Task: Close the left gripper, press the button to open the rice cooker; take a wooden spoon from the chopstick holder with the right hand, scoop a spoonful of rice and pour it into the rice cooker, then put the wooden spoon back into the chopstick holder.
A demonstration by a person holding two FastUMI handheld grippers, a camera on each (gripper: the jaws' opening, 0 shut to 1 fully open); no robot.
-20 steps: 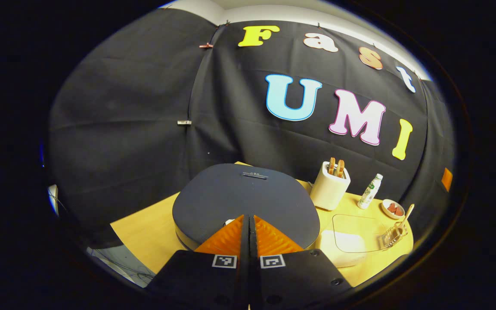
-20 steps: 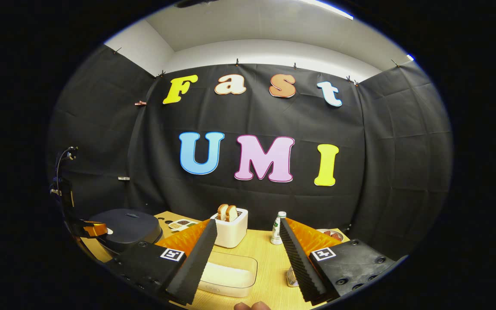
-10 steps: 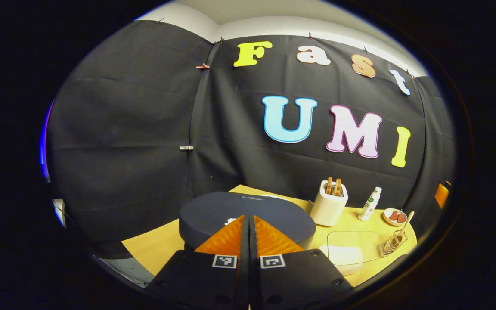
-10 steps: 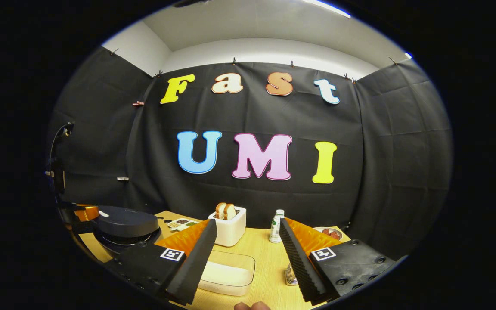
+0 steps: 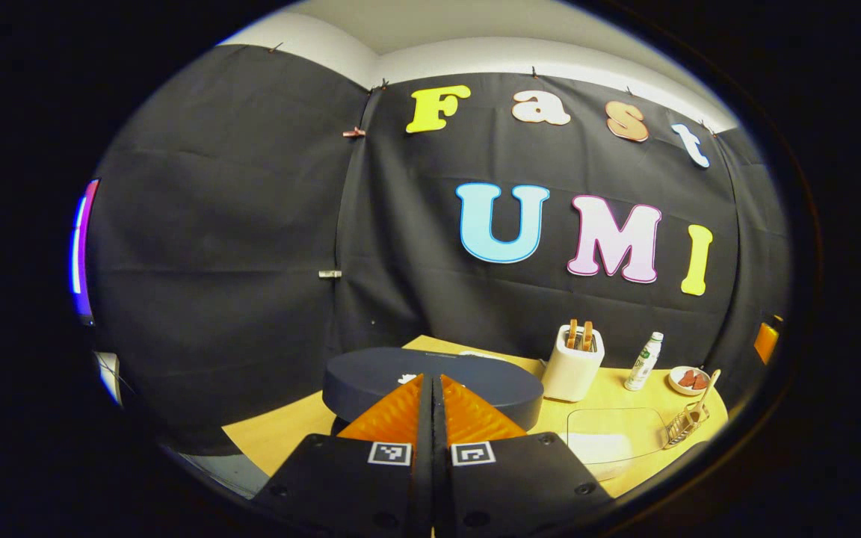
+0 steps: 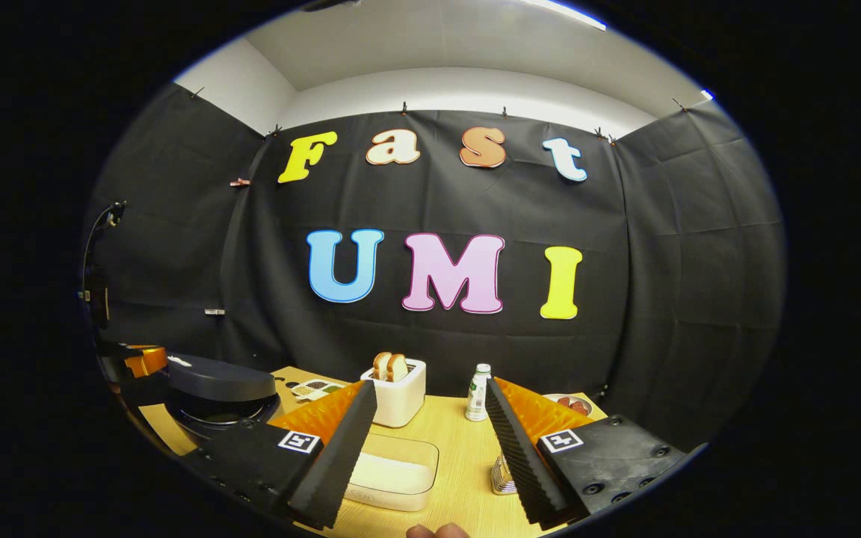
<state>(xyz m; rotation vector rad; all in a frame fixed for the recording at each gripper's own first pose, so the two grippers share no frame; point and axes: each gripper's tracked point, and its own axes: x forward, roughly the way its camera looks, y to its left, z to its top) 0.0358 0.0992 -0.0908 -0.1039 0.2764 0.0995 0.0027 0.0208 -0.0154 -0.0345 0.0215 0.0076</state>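
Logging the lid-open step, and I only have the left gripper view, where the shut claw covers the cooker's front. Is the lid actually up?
Observer: Yes. In the right gripper view the rice cooker lid is raised, with a dark gap above the pot rim.
Operator: What is the right claw doing?
Observer: The right claw is open and holds nothing. It is low over the table, with the rice box just ahead.
Operator: And the left claw, seen from outside?
Observer: The left claw sits beside the lid's left edge.
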